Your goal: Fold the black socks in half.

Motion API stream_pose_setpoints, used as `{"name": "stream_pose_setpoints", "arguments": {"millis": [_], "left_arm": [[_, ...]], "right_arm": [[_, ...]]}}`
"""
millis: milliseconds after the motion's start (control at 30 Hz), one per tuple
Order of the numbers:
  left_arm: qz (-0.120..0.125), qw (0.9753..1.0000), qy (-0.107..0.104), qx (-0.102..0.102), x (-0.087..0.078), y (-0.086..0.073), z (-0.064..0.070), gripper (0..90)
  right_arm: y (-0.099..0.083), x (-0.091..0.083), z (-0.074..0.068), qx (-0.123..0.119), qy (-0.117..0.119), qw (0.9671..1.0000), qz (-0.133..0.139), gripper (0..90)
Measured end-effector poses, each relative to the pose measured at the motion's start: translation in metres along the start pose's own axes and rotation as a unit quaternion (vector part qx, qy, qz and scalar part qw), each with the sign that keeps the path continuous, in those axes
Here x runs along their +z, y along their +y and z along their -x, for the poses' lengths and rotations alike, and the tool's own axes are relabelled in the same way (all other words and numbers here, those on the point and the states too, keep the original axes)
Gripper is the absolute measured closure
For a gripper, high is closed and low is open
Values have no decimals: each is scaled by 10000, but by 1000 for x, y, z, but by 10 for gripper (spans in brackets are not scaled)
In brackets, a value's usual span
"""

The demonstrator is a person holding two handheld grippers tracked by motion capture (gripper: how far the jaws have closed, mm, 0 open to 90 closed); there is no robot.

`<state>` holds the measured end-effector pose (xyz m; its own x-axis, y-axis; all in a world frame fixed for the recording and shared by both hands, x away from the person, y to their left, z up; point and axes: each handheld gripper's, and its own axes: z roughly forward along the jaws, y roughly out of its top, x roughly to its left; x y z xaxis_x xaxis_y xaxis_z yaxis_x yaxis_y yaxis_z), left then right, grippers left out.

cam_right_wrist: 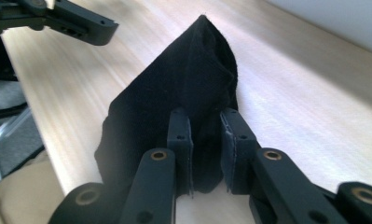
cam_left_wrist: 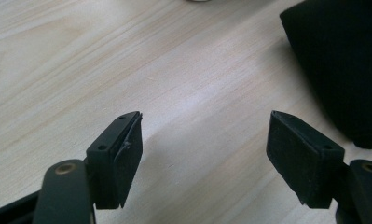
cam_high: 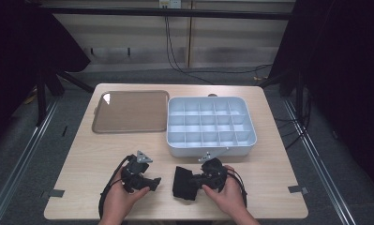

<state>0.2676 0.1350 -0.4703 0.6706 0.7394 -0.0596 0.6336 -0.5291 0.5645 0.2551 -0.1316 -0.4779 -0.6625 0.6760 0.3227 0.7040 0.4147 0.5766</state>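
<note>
A pale wood surface (cam_high: 105,154) stands in a dim room, with a person's 2 hands coming in from the near edge, each holding a black tool.

The left tool (cam_high: 152,183) rests low near the front edge, pointing right. In the left gripper view its 2 jaws stand wide apart over bare wood, gripping nothing.

The right tool (cam_high: 194,180) points left toward it. Its jaws are clamped on a black cloth (cam_high: 183,183), which lies on the surface between the 2 tools. In the right gripper view the cloth (cam_right_wrist: 183,93) rises to a folded peak ahead of the jaws, which pinch its near edge.

Behind the hands sits a grey box (cam_high: 210,146) divided into many small compartments, all looking empty. Its brown clear lid (cam_high: 130,111) lies open flat to the left, touching the box.

No brand, label or writing can be read anywhere.
</note>
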Motion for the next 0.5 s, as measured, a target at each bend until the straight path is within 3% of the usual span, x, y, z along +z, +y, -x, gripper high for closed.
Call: {"name": "stream_pose_setpoints", "arguments": {"millis": [67, 100, 233, 333, 500], "left_arm": [[-20, 10000, -30, -14, 1, -1, 0, 268], [-15, 10000, -21, -12, 1, -1, 0, 268], [-54, 10000, -26, 24, 2, -1, 1, 268], [-67, 10000, -29, 29, 2, -1, 2, 269], [-66, 10000, -27, 27, 3, -1, 2, 268]], "right_arm": [[1, 0, 1, -2, -17, 10000, -51, 736], [1, 0, 0, 4, -83, 9999, 56, 716], [4, -2, 0, -39, -80, 9999, 147, 579], [6, -5, -2, 72, -135, 9996, 231, 488], [5, -8, -9, 6, -232, 9992, 310, 414]]}}
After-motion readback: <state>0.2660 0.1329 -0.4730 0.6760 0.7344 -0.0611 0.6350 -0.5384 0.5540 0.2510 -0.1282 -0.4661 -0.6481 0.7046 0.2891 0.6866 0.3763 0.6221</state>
